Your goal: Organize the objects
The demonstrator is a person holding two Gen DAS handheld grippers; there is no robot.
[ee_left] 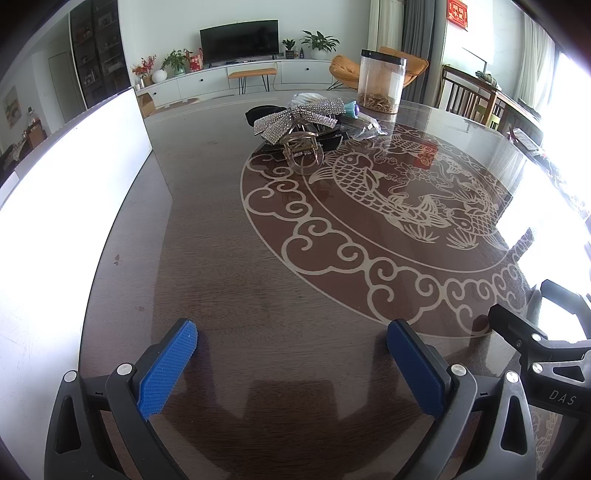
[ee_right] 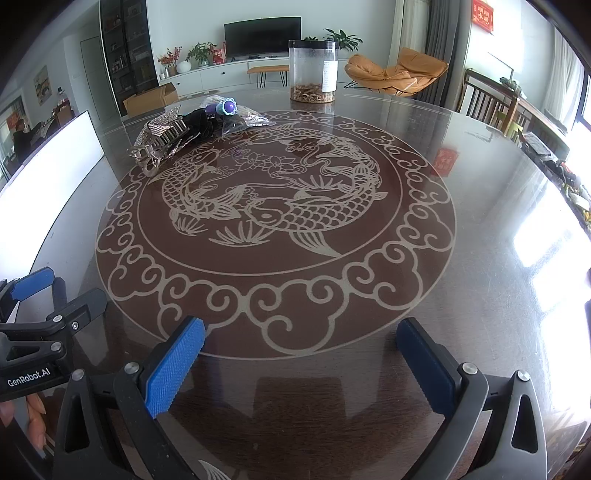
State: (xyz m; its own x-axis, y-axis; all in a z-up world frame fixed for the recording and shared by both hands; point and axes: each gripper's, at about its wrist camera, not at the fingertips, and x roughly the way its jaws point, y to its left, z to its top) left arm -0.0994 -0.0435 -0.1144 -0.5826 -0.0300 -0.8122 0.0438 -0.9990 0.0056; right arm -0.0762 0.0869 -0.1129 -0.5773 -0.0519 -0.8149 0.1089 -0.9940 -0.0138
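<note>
The pile of hair clips [ee_left: 295,129] sits on the bench [ee_left: 229,258] at about 11 o'clock of its carp roundel, its lower items hidden under a rhinestone bow [ee_left: 295,114], with a jar [ee_left: 380,83] just behind. Both the left gripper [ee_left: 291,354] and right gripper [ee_right: 299,354] hover low at the near edge, fingers spread wide and empty, the right one's frame cut off at 3 o'clock of the left view

Room: pale walls. Black television [ee_right: 262,36] on a long white cabinet [ee_right: 221,75] against the far wall, potted plants [ee_right: 343,38] alongside. Orange lounge chair [ee_right: 399,72] near grey curtains [ee_right: 441,40]. Dark shelving [ee_right: 125,51] at left. Strong daylight enters from the right-hand windows.
</note>
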